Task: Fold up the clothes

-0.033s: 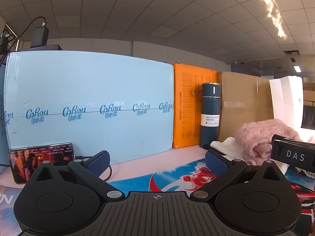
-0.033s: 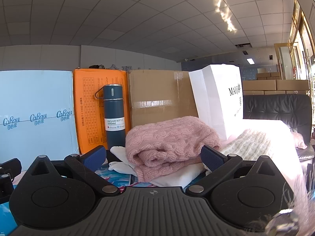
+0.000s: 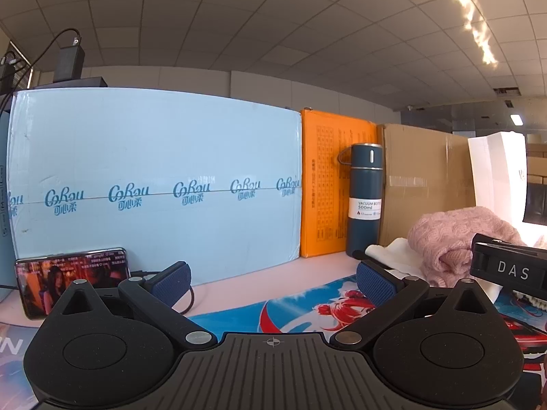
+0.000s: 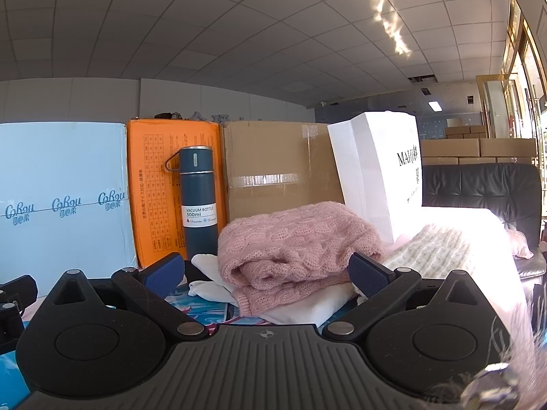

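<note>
A folded pink knit sweater (image 4: 294, 249) lies on a white garment (image 4: 307, 307) on the table, straight ahead in the right wrist view. To its right is a cream knit garment (image 4: 434, 253). My right gripper (image 4: 266, 273) is open, its blue pads (image 4: 367, 275) wide apart in front of the pile and holding nothing. My left gripper (image 3: 273, 280) is open too, low over the printed mat (image 3: 290, 307), with nothing between its fingers. In the left wrist view the pink sweater (image 3: 454, 235) sits at the right, partly hidden behind the right gripper's body (image 3: 509, 270).
A row stands along the back: a light blue box (image 3: 154, 181), an orange box (image 4: 154, 188), a blue vacuum bottle (image 4: 198, 201), a cardboard box (image 4: 280, 167) and a white bag (image 4: 379, 177). A lit phone (image 3: 71, 276) leans at the left. A black chair (image 4: 478, 188) is at the right.
</note>
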A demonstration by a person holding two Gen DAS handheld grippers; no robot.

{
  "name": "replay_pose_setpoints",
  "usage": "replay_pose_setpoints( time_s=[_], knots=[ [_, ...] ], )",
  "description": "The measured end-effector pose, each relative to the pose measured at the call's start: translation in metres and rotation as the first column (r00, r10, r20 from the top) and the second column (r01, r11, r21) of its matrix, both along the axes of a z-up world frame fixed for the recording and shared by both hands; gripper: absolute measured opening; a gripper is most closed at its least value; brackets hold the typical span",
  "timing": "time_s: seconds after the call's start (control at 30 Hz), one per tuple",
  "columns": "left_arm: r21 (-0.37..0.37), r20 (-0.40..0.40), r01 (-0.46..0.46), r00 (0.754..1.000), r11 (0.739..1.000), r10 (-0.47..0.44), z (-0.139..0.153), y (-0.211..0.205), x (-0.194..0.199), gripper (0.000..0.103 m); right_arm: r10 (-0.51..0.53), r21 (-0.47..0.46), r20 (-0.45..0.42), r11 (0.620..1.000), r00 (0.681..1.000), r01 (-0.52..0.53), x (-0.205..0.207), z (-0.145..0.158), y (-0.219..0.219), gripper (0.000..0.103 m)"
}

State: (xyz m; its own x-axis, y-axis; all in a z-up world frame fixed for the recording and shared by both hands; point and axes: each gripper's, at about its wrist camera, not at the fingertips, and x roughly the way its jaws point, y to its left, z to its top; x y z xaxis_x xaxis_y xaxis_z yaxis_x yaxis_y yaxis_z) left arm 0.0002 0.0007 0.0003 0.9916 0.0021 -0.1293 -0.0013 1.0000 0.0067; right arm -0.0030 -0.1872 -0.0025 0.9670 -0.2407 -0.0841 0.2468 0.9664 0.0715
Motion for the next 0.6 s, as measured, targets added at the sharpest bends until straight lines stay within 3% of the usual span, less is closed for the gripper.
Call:
replay_pose_setpoints(
  time_s=[0.6],
  knots=[
    [-0.007, -0.008, -0.004, 1.000, 1.000, 0.004, -0.0018, 0.0015, 0.0017, 0.103, -0.001, 0.009, -0.010, 1.000, 1.000, 0.001, 0.0034, 0.0009, -0.0030, 0.103]
  ],
)
